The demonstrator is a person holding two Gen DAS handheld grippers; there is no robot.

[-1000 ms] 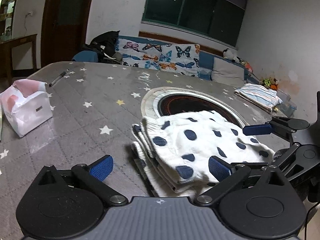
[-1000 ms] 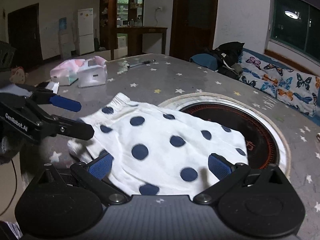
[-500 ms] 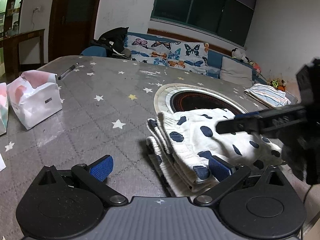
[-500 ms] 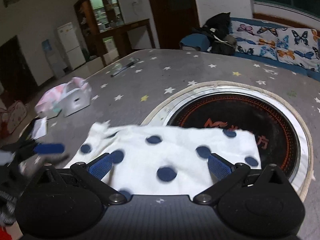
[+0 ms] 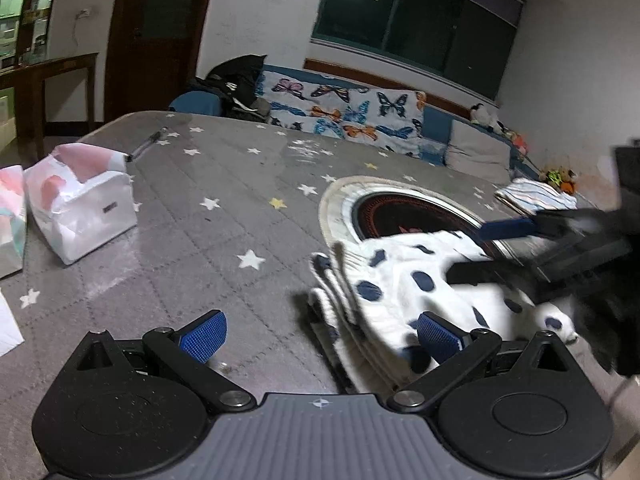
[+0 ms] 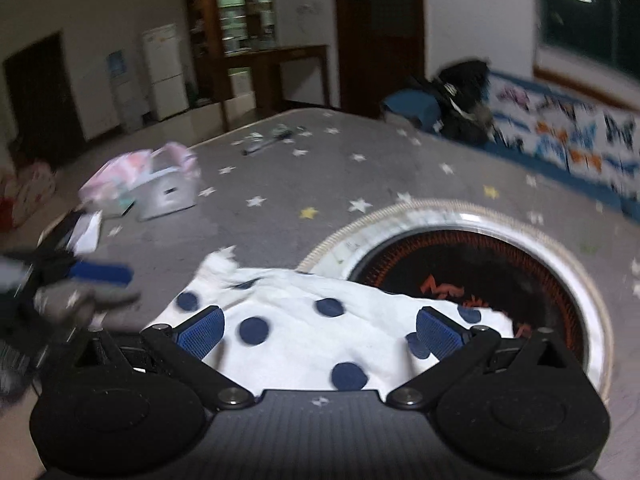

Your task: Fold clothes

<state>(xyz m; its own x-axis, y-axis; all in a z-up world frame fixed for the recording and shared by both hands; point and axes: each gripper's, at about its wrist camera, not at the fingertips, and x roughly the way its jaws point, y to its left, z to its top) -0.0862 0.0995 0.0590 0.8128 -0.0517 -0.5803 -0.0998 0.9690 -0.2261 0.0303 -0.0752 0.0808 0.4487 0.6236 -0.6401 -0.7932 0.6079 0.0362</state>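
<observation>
Left wrist view: left gripper (image 5: 320, 334) low over the table (image 5: 208, 240), jaws spread wide and empty, beside the folded dotted garment (image 5: 404, 296). Right gripper (image 6: 318, 330) blurred, level above the garment (image 6: 304, 344), jaws likewise parted, gripping nothing. Garment lies partly over the round inset (image 6: 500, 256).

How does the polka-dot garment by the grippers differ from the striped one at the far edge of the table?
The polka-dot garment is white with navy dots; the striped garment has pale blue stripes. The polka-dot garment lies near, partly over the round hotplate, under the open left gripper and right gripper; the striped garment lies far off, untouched. Both are folded and rest on the grey starred table cover.
</observation>
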